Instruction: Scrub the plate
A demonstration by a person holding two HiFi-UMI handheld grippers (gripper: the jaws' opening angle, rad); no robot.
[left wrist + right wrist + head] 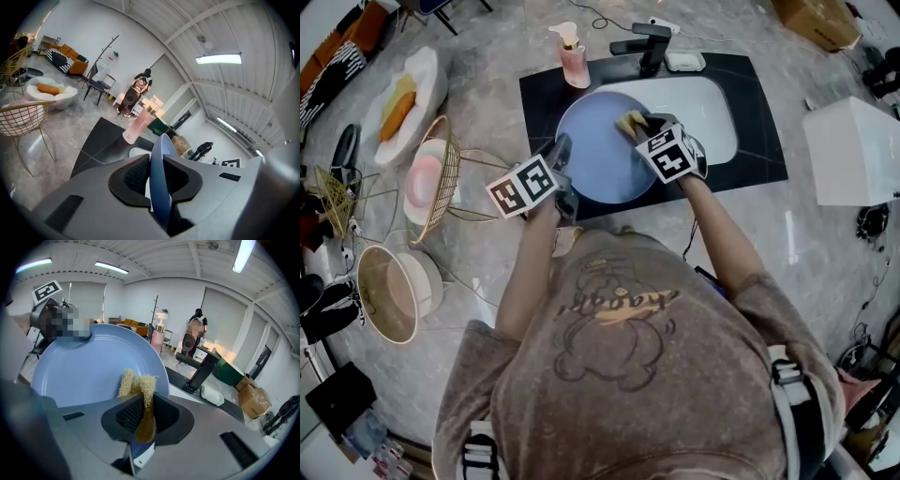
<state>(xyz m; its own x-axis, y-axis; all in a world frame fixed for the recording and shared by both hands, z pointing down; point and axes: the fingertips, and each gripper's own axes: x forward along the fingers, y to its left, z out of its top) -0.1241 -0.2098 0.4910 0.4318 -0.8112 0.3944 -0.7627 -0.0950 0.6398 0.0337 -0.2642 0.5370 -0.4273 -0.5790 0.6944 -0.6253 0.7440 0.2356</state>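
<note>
A round blue plate (598,150) is held tilted over the white sink (712,112). My left gripper (561,167) is shut on the plate's near left rim; in the left gripper view the plate's edge (159,178) stands upright between the pads. My right gripper (649,126) is shut on a yellow loofah scrubber (630,122), which rests against the plate's upper right face. The right gripper view has the scrubber (138,390) pinched between the pads and touching the blue plate (89,366).
A pink soap bottle (573,56) and a black faucet (645,42) stand behind the sink on the black mat (769,141). At the left a gold wire rack (441,183) holds a pink plate (422,180); a white bowl with orange food (403,103) lies beyond. A white box (853,150) sits right.
</note>
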